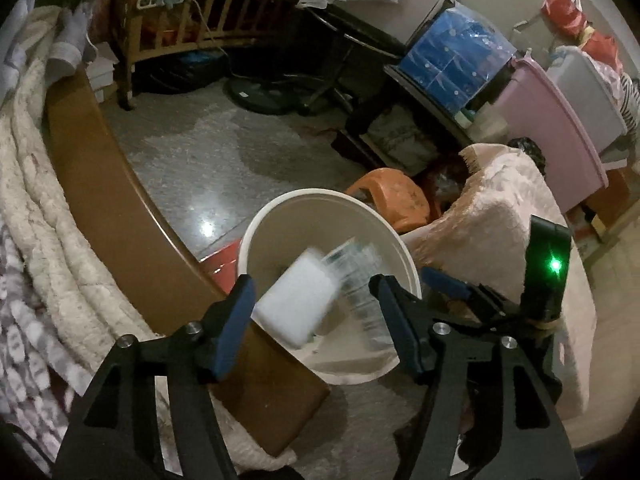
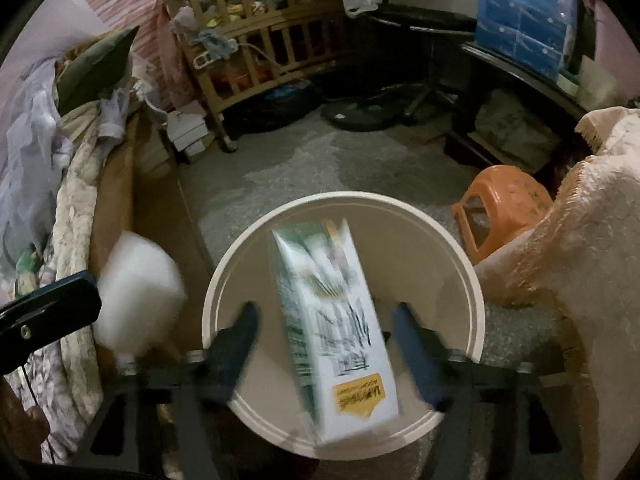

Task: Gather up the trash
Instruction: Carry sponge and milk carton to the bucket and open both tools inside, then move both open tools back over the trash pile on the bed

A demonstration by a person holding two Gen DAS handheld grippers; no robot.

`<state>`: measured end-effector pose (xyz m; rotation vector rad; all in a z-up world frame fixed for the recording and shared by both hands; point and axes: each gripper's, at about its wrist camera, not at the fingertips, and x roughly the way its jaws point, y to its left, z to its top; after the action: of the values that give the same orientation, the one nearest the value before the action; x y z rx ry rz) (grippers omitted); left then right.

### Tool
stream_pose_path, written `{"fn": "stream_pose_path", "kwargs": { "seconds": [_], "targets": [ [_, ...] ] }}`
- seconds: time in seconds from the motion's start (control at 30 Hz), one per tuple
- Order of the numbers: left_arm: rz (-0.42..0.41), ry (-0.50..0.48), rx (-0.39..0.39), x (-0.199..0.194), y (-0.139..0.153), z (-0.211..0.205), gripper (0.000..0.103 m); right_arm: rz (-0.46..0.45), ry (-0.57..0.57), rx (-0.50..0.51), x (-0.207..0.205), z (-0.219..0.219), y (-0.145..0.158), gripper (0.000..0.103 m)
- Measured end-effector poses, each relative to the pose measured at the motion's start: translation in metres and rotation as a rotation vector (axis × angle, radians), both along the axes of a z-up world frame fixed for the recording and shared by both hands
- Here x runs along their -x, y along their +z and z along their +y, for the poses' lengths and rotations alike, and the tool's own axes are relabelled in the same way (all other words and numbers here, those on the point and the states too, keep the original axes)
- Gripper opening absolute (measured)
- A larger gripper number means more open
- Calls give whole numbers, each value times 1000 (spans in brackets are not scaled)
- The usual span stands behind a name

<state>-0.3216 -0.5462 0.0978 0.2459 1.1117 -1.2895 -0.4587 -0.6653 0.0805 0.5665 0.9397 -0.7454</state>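
Observation:
A white bucket stands on the floor between the bed and a draped seat; it also shows in the right wrist view. My left gripper is open above its near rim, and a blurred white foam block is loose between the fingers, apart from both. My right gripper is open over the bucket mouth. A blurred green and white carton is loose between its fingers, touching neither. The foam block and the left gripper's finger show at the left in the right wrist view.
An orange plastic stool stands right of the bucket. A seat draped in pink cloth is at the right. A bed with a brown wooden edge and quilts runs along the left. A wooden crib and a fan base are at the back.

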Motion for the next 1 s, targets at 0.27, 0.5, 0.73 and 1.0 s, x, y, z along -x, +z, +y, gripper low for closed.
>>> {"fn": "stream_pose_path", "kwargs": {
  "seconds": [0.27,0.5,0.73,1.0],
  "targets": [
    [-66,58,-16,-9,3,22,64,-25,6,-22,-4,9,3,81],
    [-213,170,-50,-24,6,64,64,-18,59,-11,-21,33,5,81],
    [-321,262,-97,-42,8,108,64,-37,141,15,-49,68,21,81],
    [-382,383,-122,-68,15,166,64,-59,257,43,-89,122,39,81]
  ]
}}
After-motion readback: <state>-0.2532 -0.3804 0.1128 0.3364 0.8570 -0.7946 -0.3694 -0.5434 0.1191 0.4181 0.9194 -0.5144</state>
